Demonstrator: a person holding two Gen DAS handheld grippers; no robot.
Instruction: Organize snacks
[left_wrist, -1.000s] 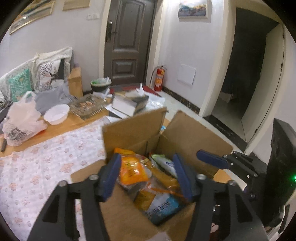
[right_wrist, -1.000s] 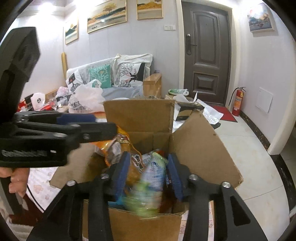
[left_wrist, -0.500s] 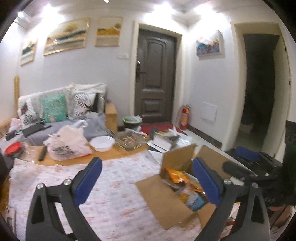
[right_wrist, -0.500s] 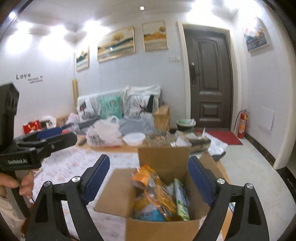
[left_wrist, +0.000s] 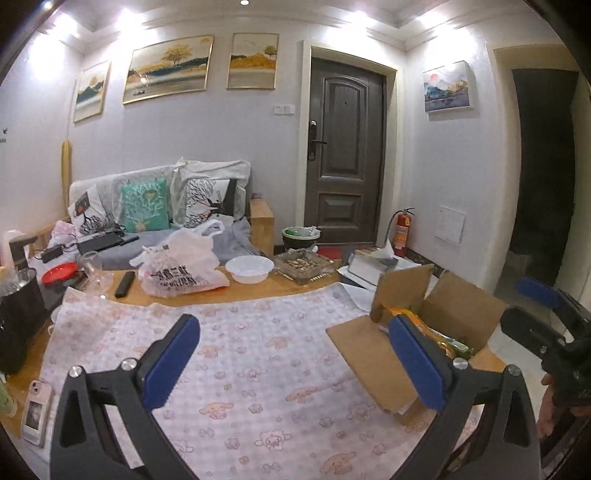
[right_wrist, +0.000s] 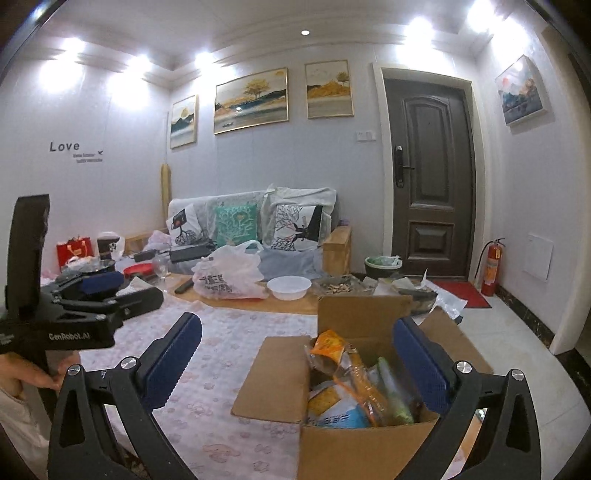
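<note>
Several snack packets (right_wrist: 354, 384) inside cardboard box (right_wrist: 365, 448)

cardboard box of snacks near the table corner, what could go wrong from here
1. The cardboard box sits near the table's edge; a nudge could tip it off.
2. The snack packets stick up above the rim and might spill.
3. The wine glass stands near the cloth's far corner; a sweeping left gripper could topple it.
</note>
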